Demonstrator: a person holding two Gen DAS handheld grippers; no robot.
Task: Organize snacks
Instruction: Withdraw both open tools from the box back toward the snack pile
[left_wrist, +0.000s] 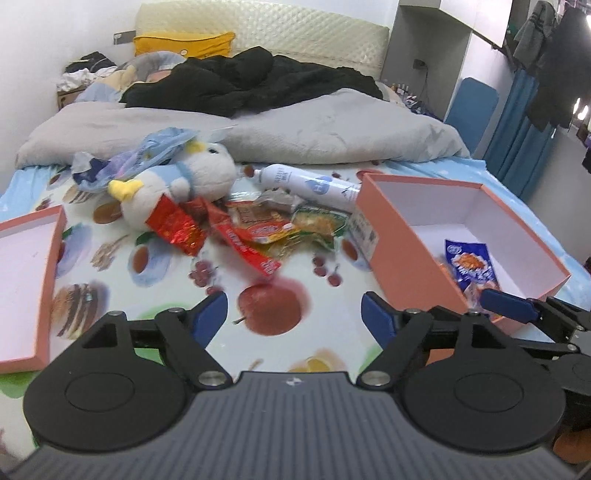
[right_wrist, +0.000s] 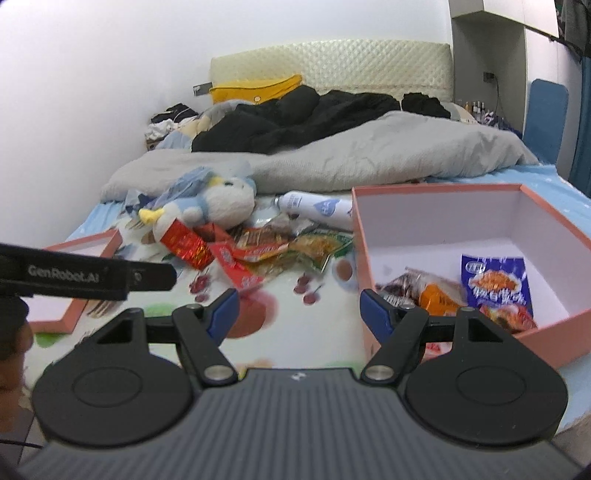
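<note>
Glossy fruit-print sheet (left_wrist: 155, 258) under me; rigid pink cardboard box (right_wrist: 436, 192) right, crinkly blue packet (right_wrist: 495, 280) inside. Foil snack pile (left_wrist: 251, 229) lies mid-bed. My left gripper (left_wrist: 293, 314) and right gripper (right_wrist: 299, 310) gape, empty.

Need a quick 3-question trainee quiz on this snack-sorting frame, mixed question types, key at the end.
1. True or false: the pink box already holds a blue snack packet.
2. Multiple choice: the white bottle is A) standing upright in the box, B) lying on its side on the bed beside the snack pile, C) held in a gripper.
3. Fill in: both the left gripper and the right gripper are ____, with nothing between the fingers.

Key: 1 true; 2 B; 3 open
</note>
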